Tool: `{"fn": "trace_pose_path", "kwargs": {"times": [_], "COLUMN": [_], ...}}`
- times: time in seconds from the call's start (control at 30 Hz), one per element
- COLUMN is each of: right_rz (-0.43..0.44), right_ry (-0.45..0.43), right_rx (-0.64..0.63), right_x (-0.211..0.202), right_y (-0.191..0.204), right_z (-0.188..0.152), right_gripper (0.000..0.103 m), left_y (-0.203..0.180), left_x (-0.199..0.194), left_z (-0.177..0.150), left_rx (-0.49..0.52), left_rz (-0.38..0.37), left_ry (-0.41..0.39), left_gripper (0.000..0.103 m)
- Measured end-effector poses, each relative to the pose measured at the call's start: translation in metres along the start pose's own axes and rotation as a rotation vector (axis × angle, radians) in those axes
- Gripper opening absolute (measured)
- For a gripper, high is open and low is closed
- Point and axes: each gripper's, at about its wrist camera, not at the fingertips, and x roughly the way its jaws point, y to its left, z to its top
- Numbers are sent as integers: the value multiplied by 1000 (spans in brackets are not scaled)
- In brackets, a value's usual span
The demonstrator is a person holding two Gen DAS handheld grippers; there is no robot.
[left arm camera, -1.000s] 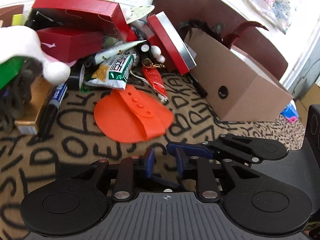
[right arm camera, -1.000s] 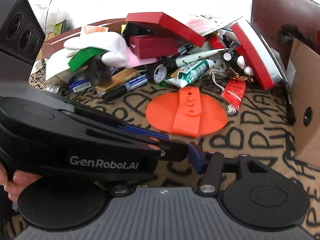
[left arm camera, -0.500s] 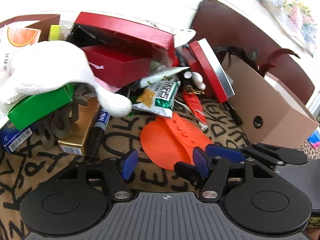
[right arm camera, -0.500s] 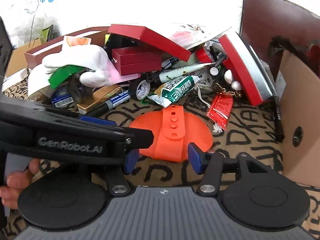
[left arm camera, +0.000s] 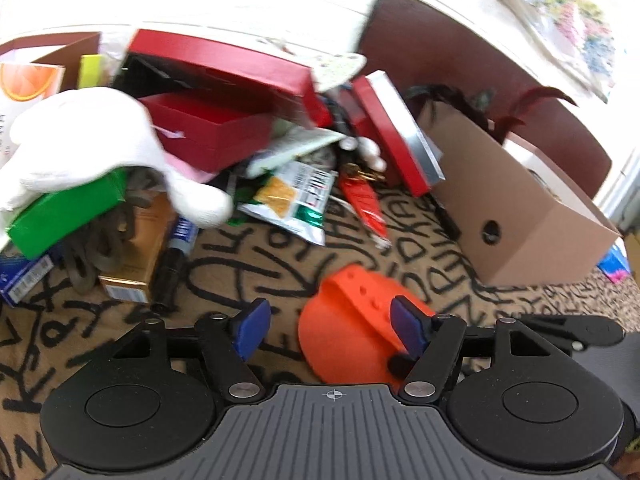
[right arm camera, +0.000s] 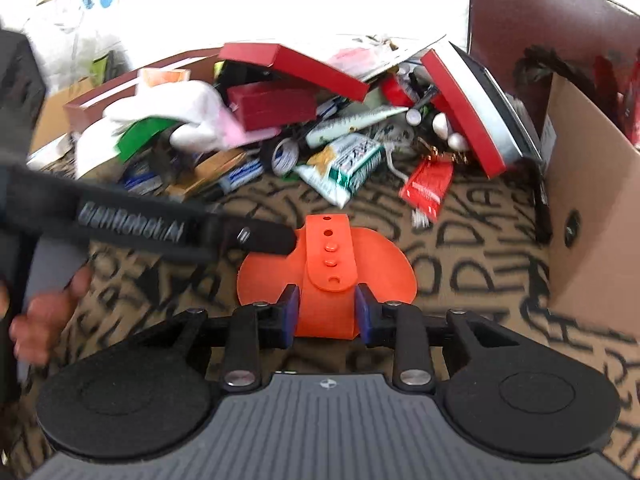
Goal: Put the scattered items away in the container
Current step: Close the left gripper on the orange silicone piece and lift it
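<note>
The right claw [right arm camera: 325, 312] is closing around the near strap of a flat round orange silicone piece with a buttoned strap across it [right arm camera: 326, 276]; the blue pads flank the strap on both sides, and whether they already press on it cannot be told. The orange piece lies flat on the bench [right arm camera: 460, 280], which is covered by a tan cloth printed with black letters.

The left claw [left arm camera: 326, 326] is opening, its blue pads wide apart with nothing between them; its right finger overlaps the near edge of the orange piece [left arm camera: 352, 332] in the left wrist view. In the right wrist view the left gripper's black body reaches in from the left, its tip at the left rim of the orange piece, with a bare hand [right arm camera: 44, 316] gripping behind it.

The open brown cardboard box [left arm camera: 516, 208] stands to the right of the orange piece, well apart from it. A pile of loose items sits beyond: red gift boxes [left arm camera: 216, 132], a white glove [left arm camera: 92, 140], a green box [left arm camera: 60, 212], a green-and-white snack packet [right arm camera: 344, 168], a red sachet [right arm camera: 428, 188] and a dark marker pen [left arm camera: 172, 264].
</note>
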Motion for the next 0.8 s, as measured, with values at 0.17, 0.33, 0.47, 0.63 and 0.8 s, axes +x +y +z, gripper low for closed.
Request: {"fn": "trace_pose_path", "kwargs": {"times": [0.17,0.33,0.47,0.63,0.8], "right_rz": [-79,-88,-79,-77,-94], "right_ry": [1,12,-3,-3,-7], "right_rx": [46,127,137,152,171], "right_x": [-27,-37,-36,-29,-34], "right_y": [-10,-16,-13,-13,-16], "right_z": [-24,-35,-35,-33,-34], "right_gripper": [45,53,53,52,50], "left_y": [-22,-42,-43,-39,-44], "left_x": [7,27,39,27,13], "left_z": [-2,1,-1,-4,-9], "left_rx": [63,122,136,141,160], "left_rz": [-41,-92,-81,-80,-106], "left_ry": [38,86,139,154,176], "left_gripper": [83,83,75,56,65]}}
